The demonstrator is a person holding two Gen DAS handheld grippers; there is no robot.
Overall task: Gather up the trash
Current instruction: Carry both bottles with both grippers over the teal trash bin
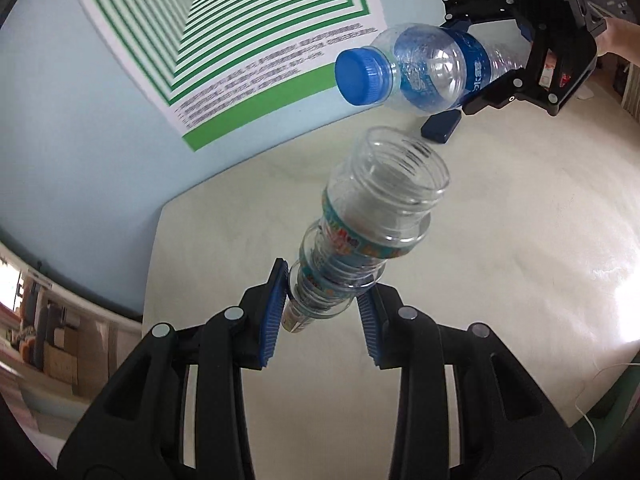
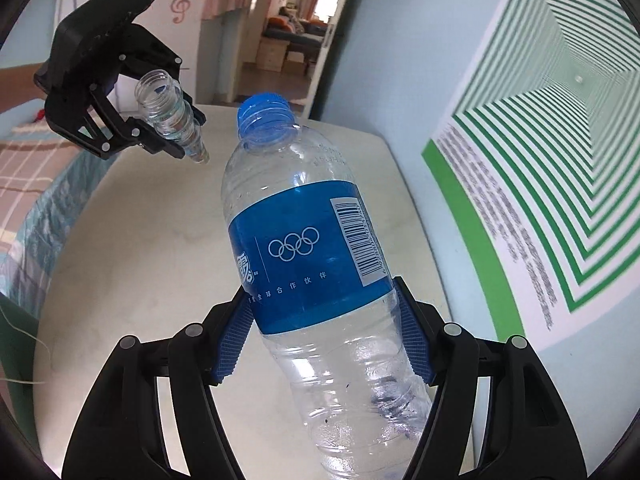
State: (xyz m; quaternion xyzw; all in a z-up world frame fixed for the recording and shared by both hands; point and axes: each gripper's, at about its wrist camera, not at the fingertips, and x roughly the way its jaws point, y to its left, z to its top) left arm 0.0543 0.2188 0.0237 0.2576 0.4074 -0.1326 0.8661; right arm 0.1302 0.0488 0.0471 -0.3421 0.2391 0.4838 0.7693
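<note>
My left gripper [image 1: 320, 312] is shut on the narrow end of a clear, capless ribbed bottle [image 1: 372, 220] with a colourful label band, held in the air with its open mouth pointing away. It also shows in the right wrist view [image 2: 172, 114], gripped by the left gripper [image 2: 160, 136]. My right gripper [image 2: 324, 332] is shut on an empty clear water bottle [image 2: 316, 264] with a blue label and blue cap. In the left wrist view that water bottle [image 1: 420, 68] hangs in the right gripper [image 1: 476, 60] just beyond the ribbed bottle.
A cream-white table [image 1: 500, 240] lies below both grippers, against a pale blue wall with a green-striped poster [image 1: 240, 40]. A bed with a plaid cover [image 2: 36, 184] stands left of the table. An open doorway [image 2: 292, 32] lies behind.
</note>
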